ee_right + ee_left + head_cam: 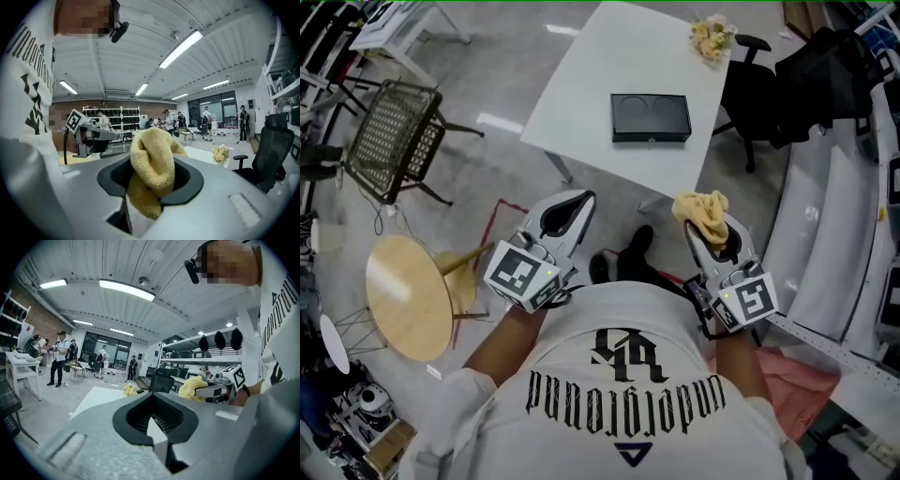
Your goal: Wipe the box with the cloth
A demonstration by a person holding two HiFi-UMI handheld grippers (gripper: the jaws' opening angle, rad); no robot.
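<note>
**Both tools short of the desk, cloth in the right one**

Left tool (572,208): jaws clenched together with nothing between them. In its own view only the ribbed pads show, with a sliver of the white desk (581,84) beyond. It is held roughly level and points toward the desk.

Right tool (710,232): clenched on the yellow cloth (701,210). The cloth is bunched between the jaws. A lump bulges above the tips and a fold hangs below them.

The two tools sit side by side, apart and about level with each other. Each appears off to the side in the other's view.

Box (651,117): black, flat and rectangular, with two round recesses in its top. It lies on the desk ahead of both tools and well apart from them. It sits roughly between the lines they point along, somewhat nearer the right tool's line. The cloth is well apart from it.

Surroundings:
- A bunch of pale flowers (711,36) sits on the desk's far corner, beyond the box as seen from the right tool.
- A black office chair (759,84) stands ahead and to the right of the right tool.
- A wire chair (394,136) stands off to the left of the left tool.
- A round wooden stool (408,295) is also off to the left of the left tool, and closer to it than the wire chair.
</note>
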